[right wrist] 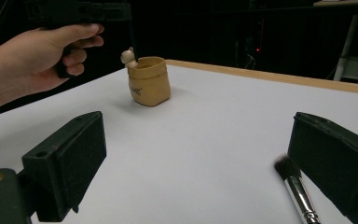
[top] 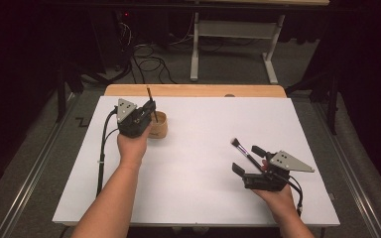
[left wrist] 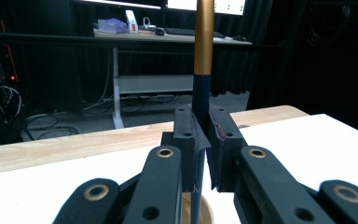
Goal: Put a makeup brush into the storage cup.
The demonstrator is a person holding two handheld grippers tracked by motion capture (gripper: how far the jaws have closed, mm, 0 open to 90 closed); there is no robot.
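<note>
Nearest the bottom edge of the high view, at lower right, the right gripper (top: 244, 159) sits low over the white table (top: 198, 163) in the person's right hand (top: 277, 197). Its jaws are spread wide with nothing pinched. In the right gripper view the two black pads (right wrist: 72, 154) stand far apart at lower left and lower right.

Just above that gripper, right of centre in the high view, a makeup brush (top: 243, 151) lies flat on the table. Its bristle tip points to the upper left. In the right gripper view its bristles (right wrist: 286, 167) lie just beside the right-hand pad (whether they touch it I cannot tell).

Farther back, at upper left of the high view, the left gripper (top: 151, 108) is held by the left hand (top: 132, 148) over a small tan pouch-shaped holder (top: 159, 126). Its jaws are pressed together on a thin upright brush handle (left wrist: 203, 42), gold above and dark blue where it is gripped. The lower end drops into the holder's mouth (left wrist: 205, 212).

A wooden table edge (top: 193, 90) runs behind the white surface.
</note>
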